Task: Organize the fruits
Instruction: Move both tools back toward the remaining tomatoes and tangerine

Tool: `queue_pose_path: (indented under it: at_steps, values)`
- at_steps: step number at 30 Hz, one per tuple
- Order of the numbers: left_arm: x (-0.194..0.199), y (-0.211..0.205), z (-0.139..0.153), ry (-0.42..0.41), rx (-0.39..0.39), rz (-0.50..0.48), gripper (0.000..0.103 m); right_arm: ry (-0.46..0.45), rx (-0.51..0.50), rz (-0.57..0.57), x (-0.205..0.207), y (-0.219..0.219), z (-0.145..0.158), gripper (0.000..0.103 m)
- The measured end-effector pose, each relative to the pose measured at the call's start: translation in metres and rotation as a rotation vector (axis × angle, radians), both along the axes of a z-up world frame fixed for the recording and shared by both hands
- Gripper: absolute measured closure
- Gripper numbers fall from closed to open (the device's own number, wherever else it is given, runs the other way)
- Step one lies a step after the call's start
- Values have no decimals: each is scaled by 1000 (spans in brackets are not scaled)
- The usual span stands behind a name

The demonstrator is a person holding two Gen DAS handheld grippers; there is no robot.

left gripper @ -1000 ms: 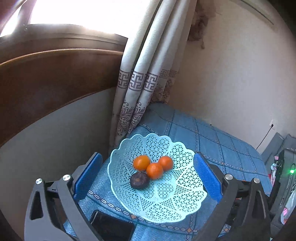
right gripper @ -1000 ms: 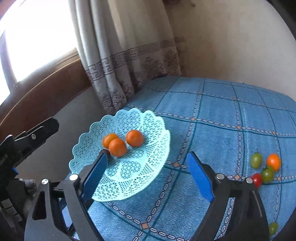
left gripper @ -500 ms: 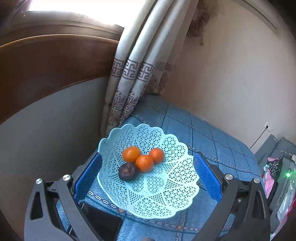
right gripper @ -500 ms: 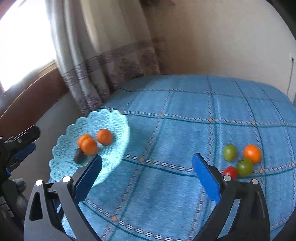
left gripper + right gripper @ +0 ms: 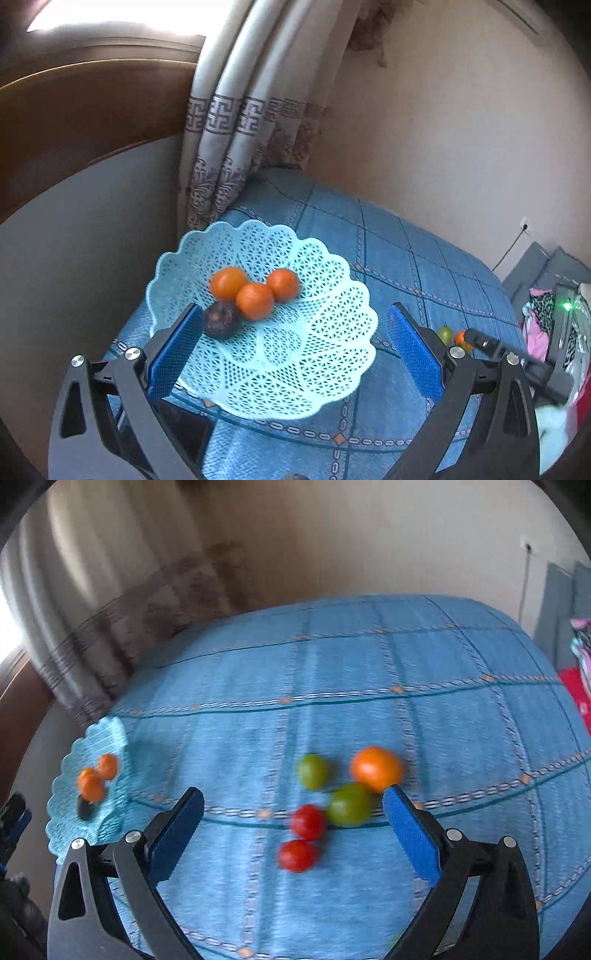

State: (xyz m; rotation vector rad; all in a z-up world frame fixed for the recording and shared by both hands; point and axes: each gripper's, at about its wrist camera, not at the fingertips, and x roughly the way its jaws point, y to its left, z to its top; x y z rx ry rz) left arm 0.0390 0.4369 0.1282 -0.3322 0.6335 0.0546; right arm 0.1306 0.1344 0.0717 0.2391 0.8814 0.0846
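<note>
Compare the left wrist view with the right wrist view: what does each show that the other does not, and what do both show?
Only the left wrist view shows the dark phone-like object under the left gripper and the green indicator light. Only the right wrist view shows two red fruits and a second green fruit inside the open right gripper. Both show the lattice basket holding three orange fruits and a dark fruit, the blue tablecloth and the curtain.

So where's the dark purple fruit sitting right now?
In the left wrist view, the dark purple fruit lies in the lattice basket, on its left side, touching the nearest of three oranges.
</note>
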Motion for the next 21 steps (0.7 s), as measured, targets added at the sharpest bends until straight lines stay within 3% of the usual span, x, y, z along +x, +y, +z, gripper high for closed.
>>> queue_pose_path:
  at_steps: [8,13,16,18,21]
  values:
    - [5,-18,-7,25,28,-52,3,102,59,-117,26,-55,-19,6]
    - [7,-25,-10,36,35,-72,3,136,66,-141,38,-61,-31,6]
    - [7,-29,-11,40,37,-83,3,151,49,-138,44,-58,-36,15]
    - [7,-32,-11,42,38,-93,3,165,44,-134,48,-55,-41,26]
    - [8,-41,-13,47,44,-120,3,178,37,-126,54,-50,-47,29]
